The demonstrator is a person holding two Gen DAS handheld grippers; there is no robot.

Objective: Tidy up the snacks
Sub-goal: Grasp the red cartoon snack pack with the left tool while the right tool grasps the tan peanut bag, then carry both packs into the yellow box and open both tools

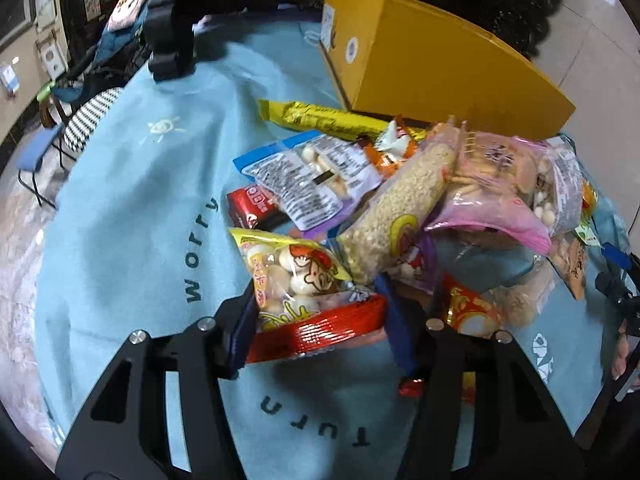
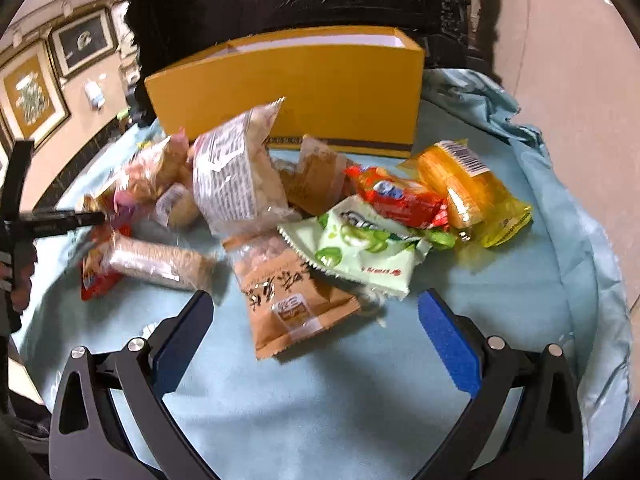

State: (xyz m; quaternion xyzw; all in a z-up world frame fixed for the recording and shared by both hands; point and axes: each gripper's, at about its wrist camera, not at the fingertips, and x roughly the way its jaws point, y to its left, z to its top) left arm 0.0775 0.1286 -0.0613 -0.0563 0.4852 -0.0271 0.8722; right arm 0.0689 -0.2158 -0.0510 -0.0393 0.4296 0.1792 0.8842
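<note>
A heap of snack packets lies on a light blue cloth (image 1: pixel 132 184) spread over the table, in front of a yellow cardboard box (image 2: pixel 288 92) that stands open at the top, its inside white. The left gripper (image 1: pixel 316 320) has its blue pads against the two sides of a packet of round white sweets with a cartoon face and a red lower edge (image 1: pixel 296 292), pinching it at the near edge of the heap; the packet sits tilted between the fingers, its red end towards the camera. Just behind it a long bag of pale grain (image 1: pixel 396 216) leans against a pink bag of biscuits (image 1: pixel 496 196), and beyond those lie a clear packet with a blue edge (image 1: pixel 312 180), a small dark red packet (image 1: pixel 256 208) partly under it, and a long gold stick packet (image 1: pixel 332 120) close to the box. The right gripper (image 2: pixel 316 320) hangs with its fingers spread wide and nothing between the pads; a brown paper packet (image 2: pixel 288 300) lies on the cloth just ahead of the gap, apart from both pads. Beside the brown packet rest a green and white packet (image 2: pixel 368 248), a red packet (image 2: pixel 400 196) and a yellow cake wrapper (image 2: pixel 468 192), the last nearest the crumpled edge of the cloth
</note>
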